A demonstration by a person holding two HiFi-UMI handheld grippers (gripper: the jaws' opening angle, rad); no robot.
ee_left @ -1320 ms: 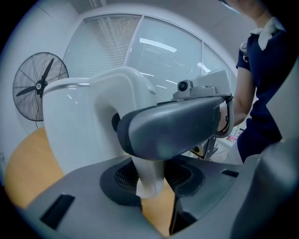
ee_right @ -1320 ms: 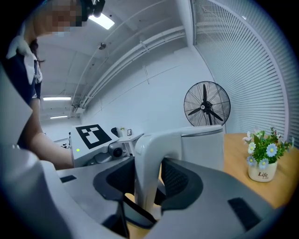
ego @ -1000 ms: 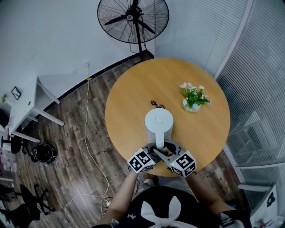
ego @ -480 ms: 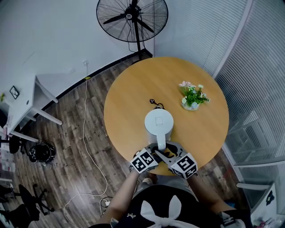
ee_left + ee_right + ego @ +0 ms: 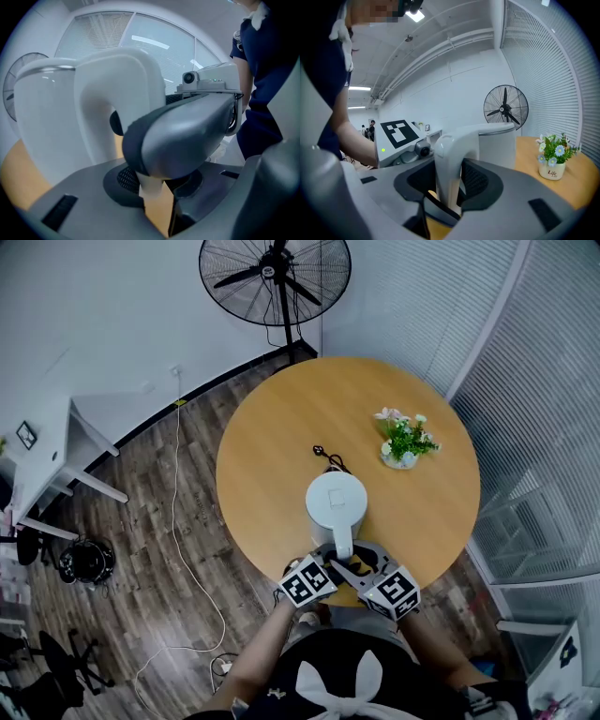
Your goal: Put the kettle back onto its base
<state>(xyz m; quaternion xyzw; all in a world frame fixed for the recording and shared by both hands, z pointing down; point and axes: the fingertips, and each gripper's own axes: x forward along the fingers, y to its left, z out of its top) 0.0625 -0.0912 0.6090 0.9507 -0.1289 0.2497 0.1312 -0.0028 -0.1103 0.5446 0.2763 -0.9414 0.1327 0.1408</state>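
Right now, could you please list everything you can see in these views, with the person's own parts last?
table: one, round, wooden, centre.
kettle: one, white, table's near side.
cord: one, black, on table behind kettle.
flower pot: one, white, green plant, table's right.
fan: one, black, floor beyond table.
desk: one, white, far left.
floor cable: one, pale, left of table.
person: one, dark top, bottom edge.
right tool: one, grey, shut on kettle's handle.
left tool: one, grey, jaws just been closing, handle between them, not clamped.
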